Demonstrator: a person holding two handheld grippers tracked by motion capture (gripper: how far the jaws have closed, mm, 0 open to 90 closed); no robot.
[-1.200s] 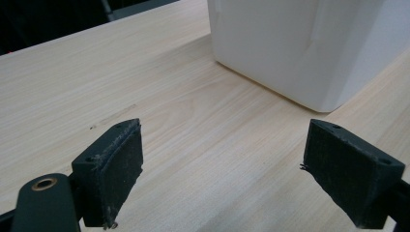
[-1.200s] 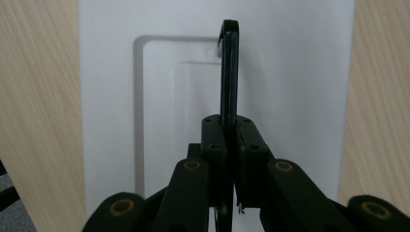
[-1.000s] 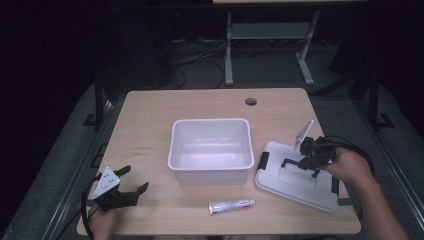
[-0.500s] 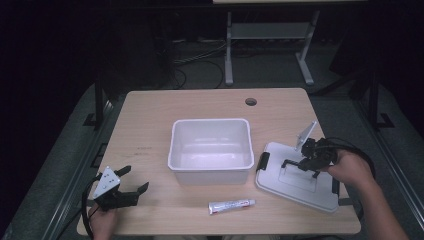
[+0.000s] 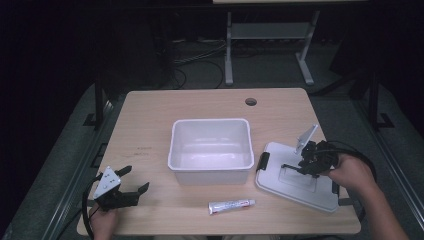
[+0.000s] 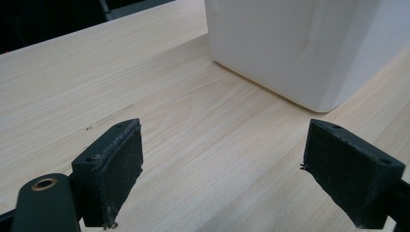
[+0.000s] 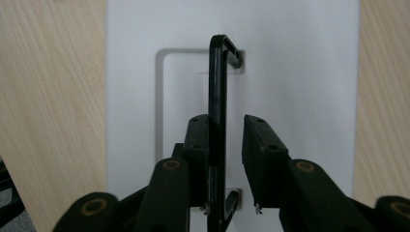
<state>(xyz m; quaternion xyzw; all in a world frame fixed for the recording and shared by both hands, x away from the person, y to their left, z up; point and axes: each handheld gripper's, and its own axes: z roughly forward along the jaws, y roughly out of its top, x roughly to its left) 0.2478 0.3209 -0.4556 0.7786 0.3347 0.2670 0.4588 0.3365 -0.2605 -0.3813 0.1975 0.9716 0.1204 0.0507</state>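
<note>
A white lid (image 5: 300, 192) lies flat on the table at the right, with a black wire handle (image 7: 217, 72) standing upright from its recess. My right gripper (image 7: 226, 121) straddles that handle: the left jaw touches it and a narrow gap separates it from the right jaw. In the high view the right gripper (image 5: 292, 167) sits low over the lid's middle. An empty white bin (image 5: 210, 122) stands at the table's centre. My left gripper (image 5: 136, 178) rests near the front left corner, jaws wide open on nothing, and the left gripper (image 6: 222, 159) faces the bin's corner (image 6: 290, 38).
A white tube (image 5: 231, 205) lies near the front edge, between the bin and the lid. A cable hole (image 5: 250, 101) is at the back of the wooden table (image 5: 150, 115). Black clips show on the lid's ends.
My right gripper has slid slightly toward the person and settled lower over the lid's handle. The left gripper has stayed put.
</note>
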